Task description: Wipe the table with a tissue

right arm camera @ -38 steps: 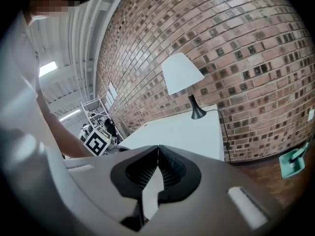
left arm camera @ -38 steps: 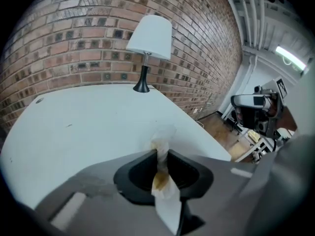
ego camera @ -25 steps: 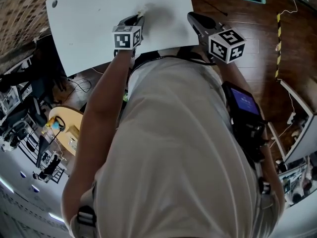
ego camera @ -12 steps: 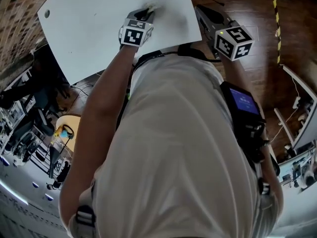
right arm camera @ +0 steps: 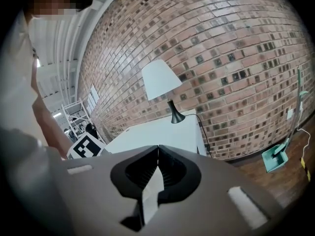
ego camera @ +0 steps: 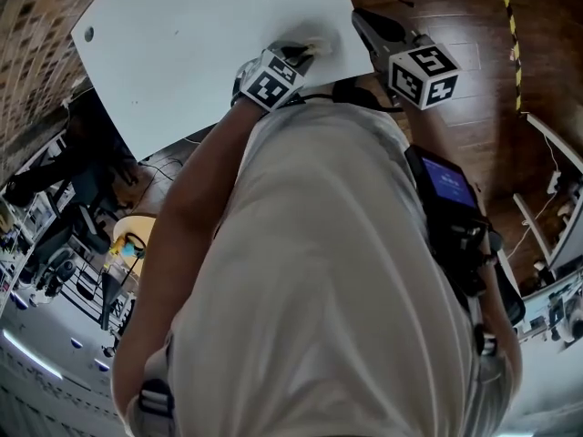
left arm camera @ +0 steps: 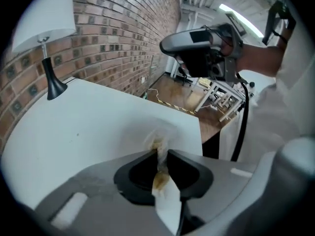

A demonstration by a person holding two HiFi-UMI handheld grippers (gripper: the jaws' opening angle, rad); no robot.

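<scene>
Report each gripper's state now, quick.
Left gripper: closed on a stained tissue, which is pressed to the table.
Right gripper: closed, nothing between its jaws.

White table (ego camera: 200, 44), brown-stained white tissue (left arm camera: 159, 147), red-brown brick wall (right arm camera: 236, 58), dark brown wooden floor (ego camera: 483, 16)

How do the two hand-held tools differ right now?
The left tool pinches a stained tissue; the right tool is closed on nothing. The left tool points down at the white table; the right tool hangs in the air near its edge. Both carry a black-and-white marker cube.
</scene>
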